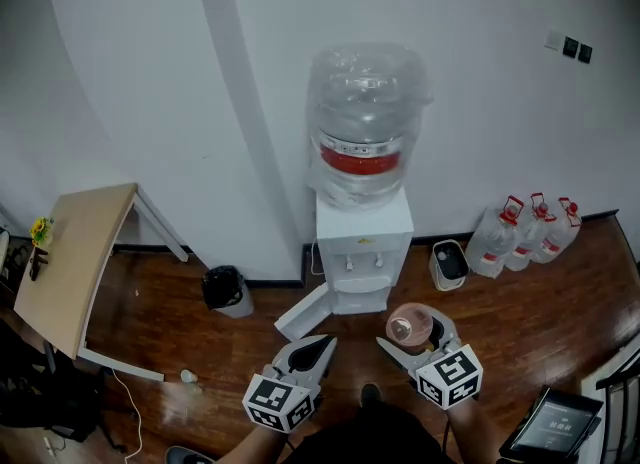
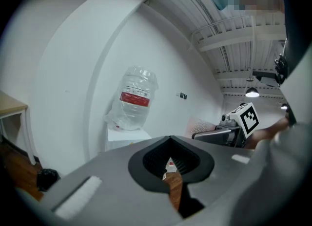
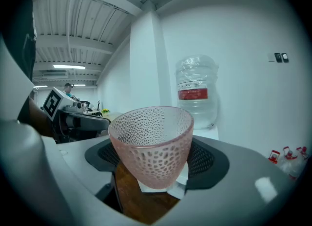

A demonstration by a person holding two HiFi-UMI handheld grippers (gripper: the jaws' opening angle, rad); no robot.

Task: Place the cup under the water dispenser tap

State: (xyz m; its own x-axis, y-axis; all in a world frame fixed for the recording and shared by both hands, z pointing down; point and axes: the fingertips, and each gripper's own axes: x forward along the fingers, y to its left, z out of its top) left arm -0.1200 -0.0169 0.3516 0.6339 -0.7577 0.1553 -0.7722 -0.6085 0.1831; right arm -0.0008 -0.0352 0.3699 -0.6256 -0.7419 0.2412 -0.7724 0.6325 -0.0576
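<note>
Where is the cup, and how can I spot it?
Find the tall white water dispenser against the wall. Just in front, slightly to the right, the right gripper holds the cup. It is the only pink, dimpled glass thing there.

Dark wooden floor (image 1: 560, 302). Standing on it: water dispenser (image 1: 362, 252) against wall; black bin (image 1: 225, 290) left of dispenser; small pail (image 1: 449, 264), three jugs (image 1: 530, 232) right of dispenser.

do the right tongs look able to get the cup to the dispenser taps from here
Likely yes: the right tongs hold the cup facing the taps, with only open floor between.
</note>
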